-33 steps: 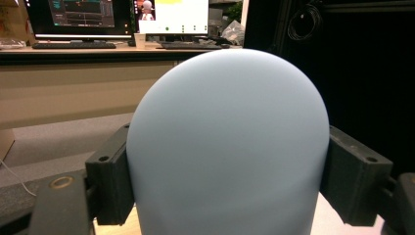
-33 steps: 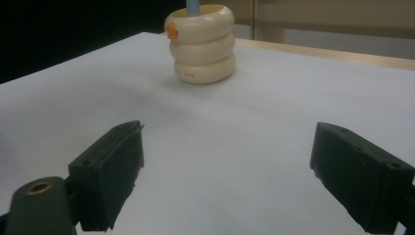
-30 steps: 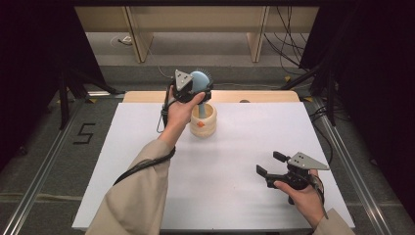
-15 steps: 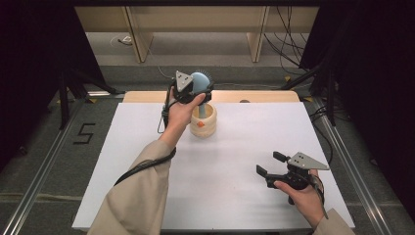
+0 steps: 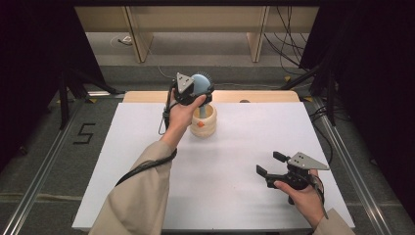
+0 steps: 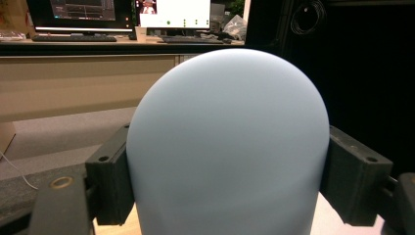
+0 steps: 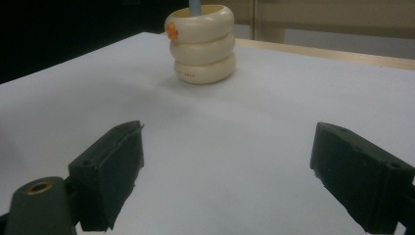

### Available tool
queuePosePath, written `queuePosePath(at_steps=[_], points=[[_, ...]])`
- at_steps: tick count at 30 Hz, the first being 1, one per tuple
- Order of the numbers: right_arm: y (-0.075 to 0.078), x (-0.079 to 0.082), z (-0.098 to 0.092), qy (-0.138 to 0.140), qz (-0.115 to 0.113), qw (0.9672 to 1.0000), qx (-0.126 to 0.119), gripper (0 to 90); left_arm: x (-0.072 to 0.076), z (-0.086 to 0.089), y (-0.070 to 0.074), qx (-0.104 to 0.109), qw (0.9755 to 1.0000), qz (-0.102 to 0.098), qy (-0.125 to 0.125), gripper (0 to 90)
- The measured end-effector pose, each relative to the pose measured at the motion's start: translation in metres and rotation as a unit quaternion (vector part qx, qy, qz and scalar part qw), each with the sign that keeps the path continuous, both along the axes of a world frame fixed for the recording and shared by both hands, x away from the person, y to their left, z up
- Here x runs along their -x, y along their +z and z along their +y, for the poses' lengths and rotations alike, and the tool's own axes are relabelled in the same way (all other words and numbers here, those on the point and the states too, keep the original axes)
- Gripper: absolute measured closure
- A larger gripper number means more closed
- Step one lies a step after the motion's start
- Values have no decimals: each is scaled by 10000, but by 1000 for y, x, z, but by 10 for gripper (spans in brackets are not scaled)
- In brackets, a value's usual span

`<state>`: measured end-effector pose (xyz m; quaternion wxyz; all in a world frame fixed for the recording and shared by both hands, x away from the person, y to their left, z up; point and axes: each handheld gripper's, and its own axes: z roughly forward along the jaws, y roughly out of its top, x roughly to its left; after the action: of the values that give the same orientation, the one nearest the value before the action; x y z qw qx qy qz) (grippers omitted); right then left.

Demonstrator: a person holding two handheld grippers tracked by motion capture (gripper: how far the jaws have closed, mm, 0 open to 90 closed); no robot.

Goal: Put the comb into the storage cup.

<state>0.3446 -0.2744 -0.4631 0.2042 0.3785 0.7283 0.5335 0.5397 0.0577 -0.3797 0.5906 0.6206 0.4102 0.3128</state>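
Left hand-held gripper [image 5: 199,91] is clamping the pale blue dome [image 6: 226,147] at the top of a post, its 2 black pads pressing on either side of the dome in the left gripper view. Seen from the high view, that dome is sitting directly above the cream ring stack [image 5: 203,121], and the post's thin blue stem is running down through the middle of the stack. In the right gripper view the stack is showing as 3 rounded cream rings [image 7: 202,44] piled one on another, with a small orange piece [image 7: 172,32] on the side of the top ring and the stem rising out of the centre. The stack is resting on the white worktop [image 5: 244,147], towards its far edge.

Right hand-held gripper [image 5: 268,165] is waiting well apart from the ring stack, nearer the person, jaws standing wide with nothing between them and pointing towards the stack.

The step in hand looks like handling the post at the stack: either seating it or drawing it out; which one I cannot tell. Either way, the next move is calling for a straight vertical travel along the stem, so the rings are not dragged or tipped, and the free gripper may be needed to steady the stack from the side
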Motion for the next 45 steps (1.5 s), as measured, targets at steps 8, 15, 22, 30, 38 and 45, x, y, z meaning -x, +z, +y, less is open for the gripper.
queuePosePath(at_steps=[8, 15, 22, 30, 38, 45], points=[[0, 0, 0, 15, -5, 10000, 15, 134, -1, -2, -5, -5, 10000, 10, -12, 197], [0, 0, 0, 12, -8, 10000, 9, 134, -1, -3, -8, 7, 10000, 18, 12, 196], [0, 0, 0, 14, -8, 10000, 13, 134, -2, -3, -12, 10, 10000, 47, 31, 196], [0, 0, 0, 15, -9, 10000, 15, 134, -2, -4, -15, 36, 10000, 71, 17, 196], [0, 0, 0, 11, -12, 10000, 9, 134, -2, -3, -18, 29, 10000, 82, 24, 196], [0, 0, 0, 20, -8, 10000, 18, 134, -2, -3, -20, 46, 9999, 92, 27, 196]])
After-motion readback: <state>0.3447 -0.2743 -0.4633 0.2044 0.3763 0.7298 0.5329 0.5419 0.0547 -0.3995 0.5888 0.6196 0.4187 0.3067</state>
